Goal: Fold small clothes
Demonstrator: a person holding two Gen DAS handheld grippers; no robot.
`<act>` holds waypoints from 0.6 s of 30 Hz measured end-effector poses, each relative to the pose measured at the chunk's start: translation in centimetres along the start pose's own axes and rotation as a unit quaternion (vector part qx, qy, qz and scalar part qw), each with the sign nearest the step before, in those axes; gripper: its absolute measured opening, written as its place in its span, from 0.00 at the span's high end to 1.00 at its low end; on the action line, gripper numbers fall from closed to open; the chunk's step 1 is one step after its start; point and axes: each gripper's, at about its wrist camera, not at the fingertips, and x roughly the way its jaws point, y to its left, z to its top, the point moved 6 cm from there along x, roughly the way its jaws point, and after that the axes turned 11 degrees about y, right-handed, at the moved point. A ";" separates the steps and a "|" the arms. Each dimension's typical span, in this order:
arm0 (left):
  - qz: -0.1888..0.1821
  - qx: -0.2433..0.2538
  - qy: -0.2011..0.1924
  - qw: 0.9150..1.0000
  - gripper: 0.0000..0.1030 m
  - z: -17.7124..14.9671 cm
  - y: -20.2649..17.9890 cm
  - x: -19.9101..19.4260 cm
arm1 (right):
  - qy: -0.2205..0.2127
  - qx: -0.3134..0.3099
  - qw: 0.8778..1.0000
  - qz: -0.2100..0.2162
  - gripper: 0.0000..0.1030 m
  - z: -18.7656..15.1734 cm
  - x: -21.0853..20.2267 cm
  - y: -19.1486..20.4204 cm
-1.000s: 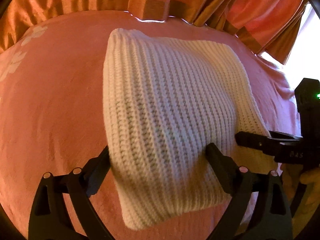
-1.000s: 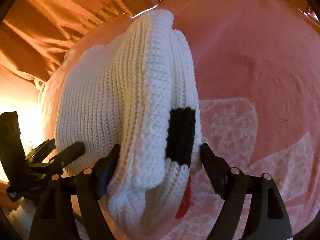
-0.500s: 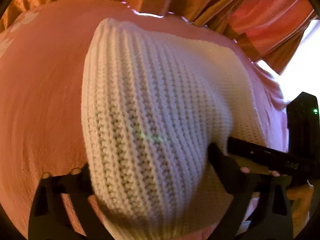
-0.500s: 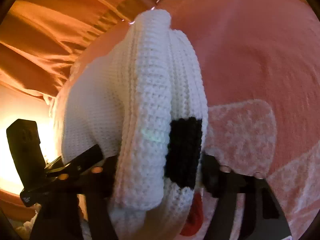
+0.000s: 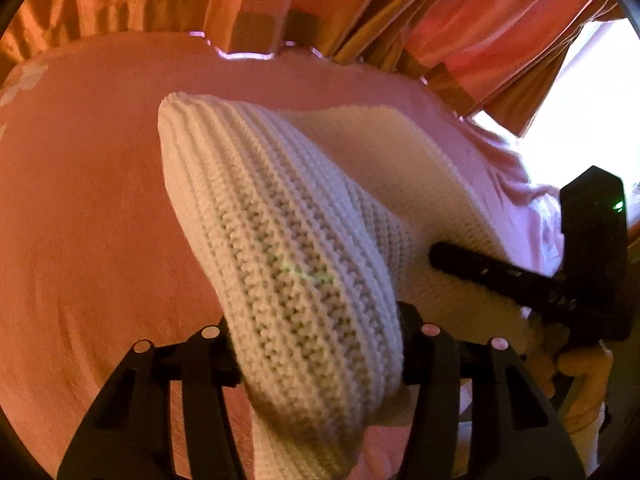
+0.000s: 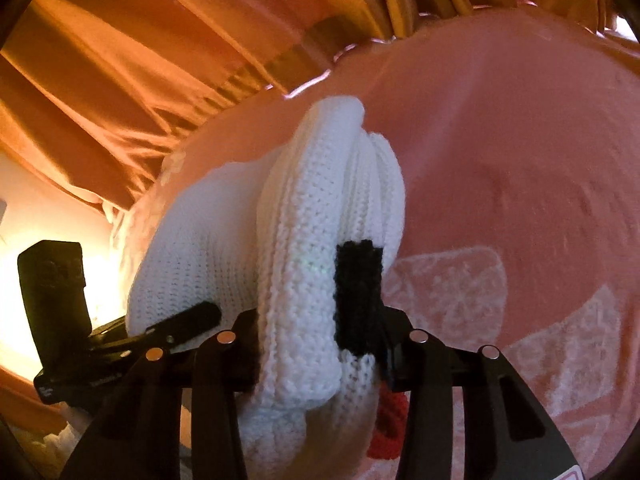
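Since a second ago I've raised the near edge of the white knit sweater [image 5: 304, 272] off the pink bedspread [image 5: 80, 200]; my left gripper [image 5: 316, 340] and right gripper [image 6: 316, 340] are both clamped on it. I should carry both corners level toward the far edge. Its long axis runs near to far, toward the orange curtains [image 6: 140, 60].

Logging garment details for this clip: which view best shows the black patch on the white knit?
The right wrist view: the black patch sits on the white knit, by the right tongs. The left wrist view shows only ribbed knit, no patch.
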 end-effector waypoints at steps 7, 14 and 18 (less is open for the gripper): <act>0.031 -0.028 0.013 0.999 0.22 -1.7 1.6 1.9 | 0.028 0.017 0.999 -0.022 0.44 -0.5 2.2 -0.8; 0.010 -0.052 0.022 0.998 0.11 -1.3 2.2 3.1 | 0.040 0.033 0.999 -0.016 0.34 -0.3 2.9 -1.6; -0.015 -0.065 0.023 0.998 0.06 -0.8 2.3 4.2 | 0.049 0.050 0.998 0.004 0.29 0.0 3.7 -2.2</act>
